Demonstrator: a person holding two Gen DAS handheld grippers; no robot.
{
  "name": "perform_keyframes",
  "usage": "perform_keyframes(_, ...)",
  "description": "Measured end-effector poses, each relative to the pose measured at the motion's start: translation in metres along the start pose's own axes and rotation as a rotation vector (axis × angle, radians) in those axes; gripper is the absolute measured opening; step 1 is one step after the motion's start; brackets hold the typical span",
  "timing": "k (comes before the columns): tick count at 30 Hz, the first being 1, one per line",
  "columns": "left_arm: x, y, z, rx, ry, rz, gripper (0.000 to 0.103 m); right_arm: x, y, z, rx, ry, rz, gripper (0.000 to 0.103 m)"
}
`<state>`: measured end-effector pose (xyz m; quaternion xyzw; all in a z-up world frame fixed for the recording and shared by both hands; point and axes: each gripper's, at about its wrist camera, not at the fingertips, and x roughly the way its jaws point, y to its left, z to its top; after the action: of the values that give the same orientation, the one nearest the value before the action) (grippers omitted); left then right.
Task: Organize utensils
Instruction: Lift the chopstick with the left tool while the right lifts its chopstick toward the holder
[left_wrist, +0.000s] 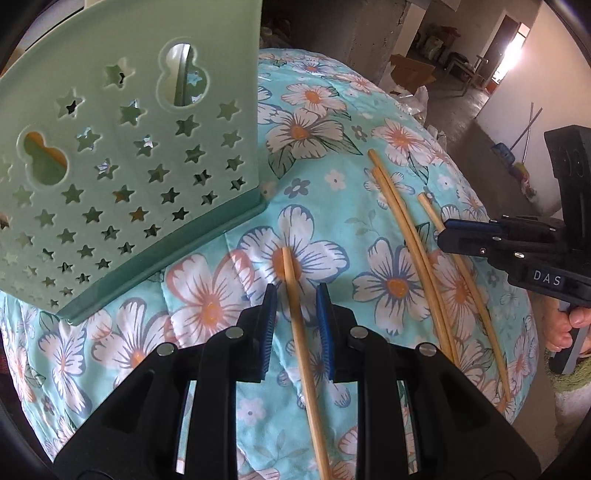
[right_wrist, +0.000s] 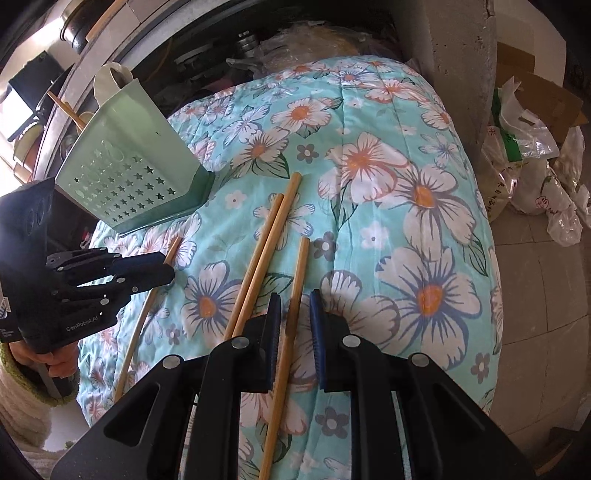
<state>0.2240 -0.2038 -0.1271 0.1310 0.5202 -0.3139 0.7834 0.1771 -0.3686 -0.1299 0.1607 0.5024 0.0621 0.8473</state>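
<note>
Several bamboo chopsticks lie on a floral quilt (left_wrist: 207, 295). My left gripper (left_wrist: 296, 291) is open, its jaws on either side of one chopstick (left_wrist: 295, 295) without touching it. My right gripper (right_wrist: 295, 299) is open around another chopstick (right_wrist: 297, 280). A pair of chopsticks (right_wrist: 266, 243) lies just left of it, also seen in the left wrist view (left_wrist: 402, 229). A green utensil holder (left_wrist: 122, 158) with star cutouts stands at the back left (right_wrist: 129, 173). The right gripper shows in the left wrist view (left_wrist: 448, 236), the left gripper in the right wrist view (right_wrist: 168, 267).
The quilt (right_wrist: 424, 206) covers a rounded mound that falls away at its edges. A concrete pillar (right_wrist: 458, 66) stands behind it. Plastic bags (right_wrist: 532, 158) and a cardboard box lie on the floor to the right. Shelves with kitchenware are at the back left.
</note>
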Motion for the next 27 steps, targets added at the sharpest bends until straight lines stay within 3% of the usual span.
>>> perform_keyframes(7, 0.012, -0.002, 0.005, -0.023, 0.028, 0.028, 0.017, 0.013, 0.004, 0.005, -0.024, 0.008, -0.037, 0.015)
perform_keyframes(9, 0.013, -0.001, 0.006, -0.037, 0.026, 0.033, 0.011, 0.014, 0.005, 0.005, -0.023, 0.002, -0.043, 0.01)
perform_keyframes(16, 0.011, 0.006, 0.004, -0.089, 0.002, 0.02, 0.006, 0.006, 0.0, 0.005, 0.037, -0.028, -0.009, 0.006)
perform_keyframes(27, -0.051, 0.036, -0.013, -0.19, -0.098, -0.076, 0.005, -0.058, 0.012, 0.004, 0.038, -0.159, 0.035, 0.006)
